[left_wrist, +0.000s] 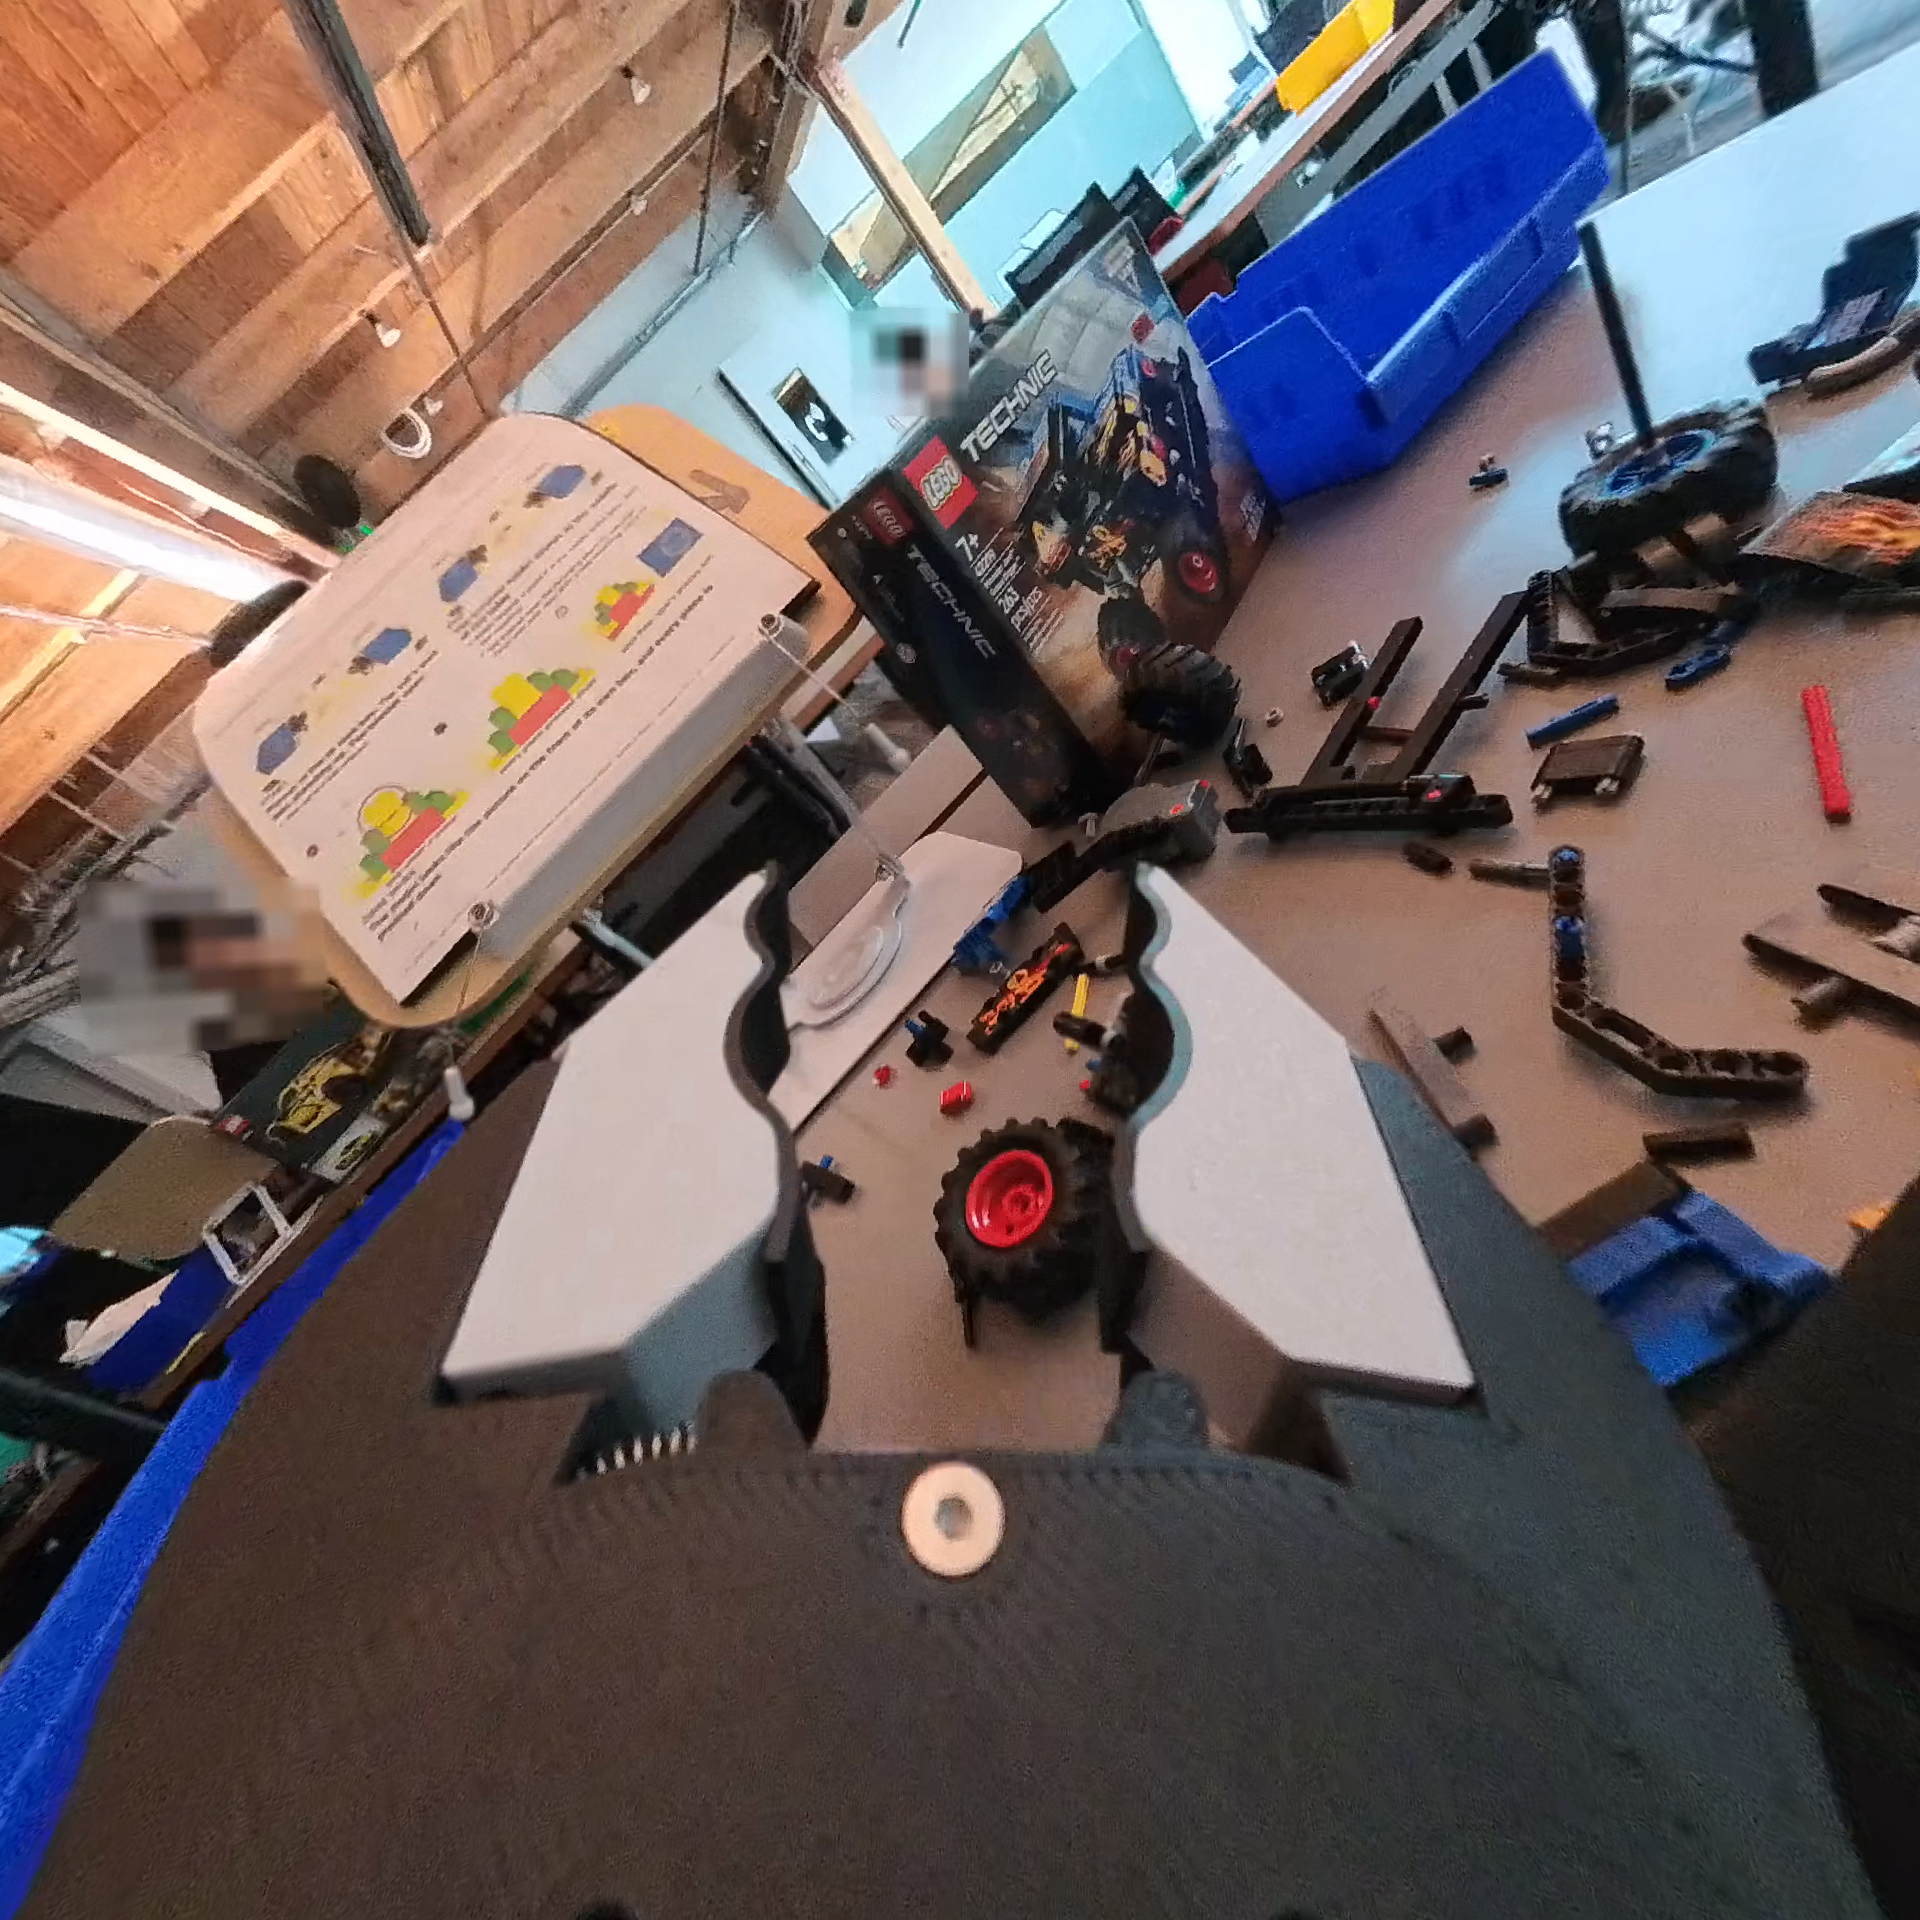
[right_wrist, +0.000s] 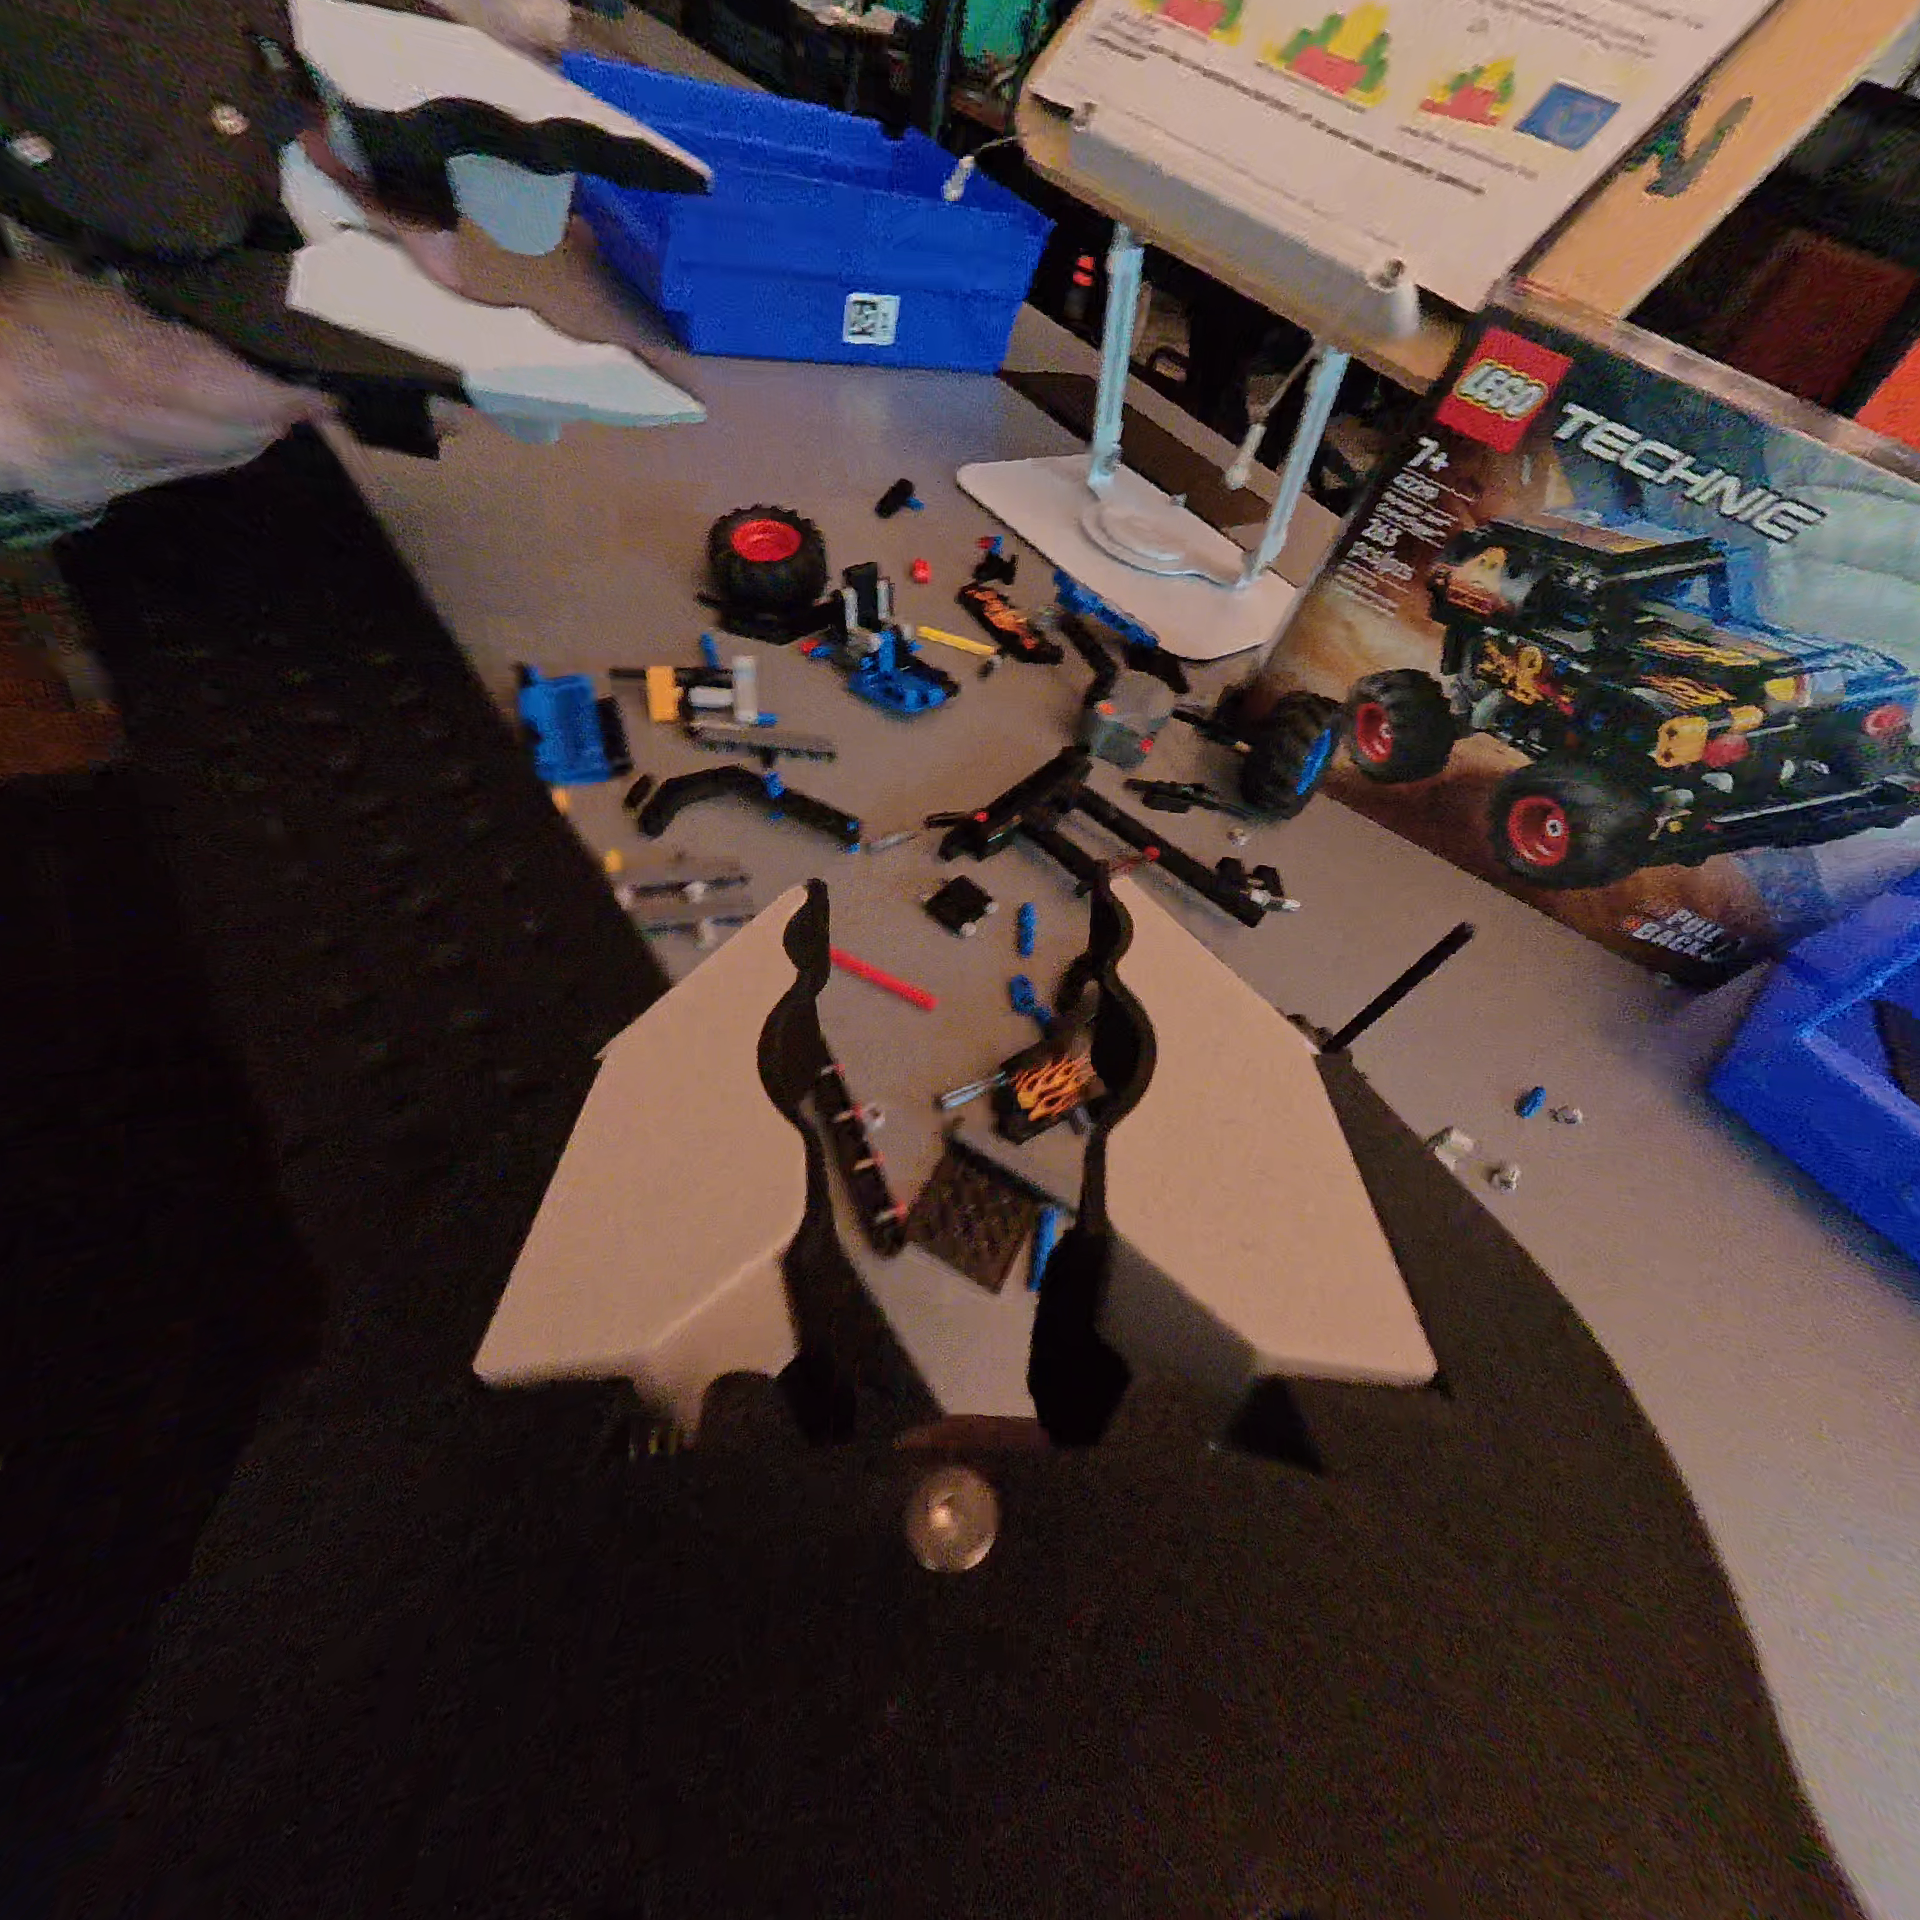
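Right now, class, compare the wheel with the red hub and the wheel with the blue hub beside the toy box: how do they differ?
The red-hub wheel lies flat on the table, hub facing up; the blue-hub wheel stands on its tread next to the toy box. The red-hub wheel sits near the open left gripper, while the blue-hub wheel is farther away. Both have chunky black tyres.

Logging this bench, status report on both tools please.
Left tool open over red-hubbed wheel. Right tool open over flame-printed piece and black beam. Loose parts crowd both.
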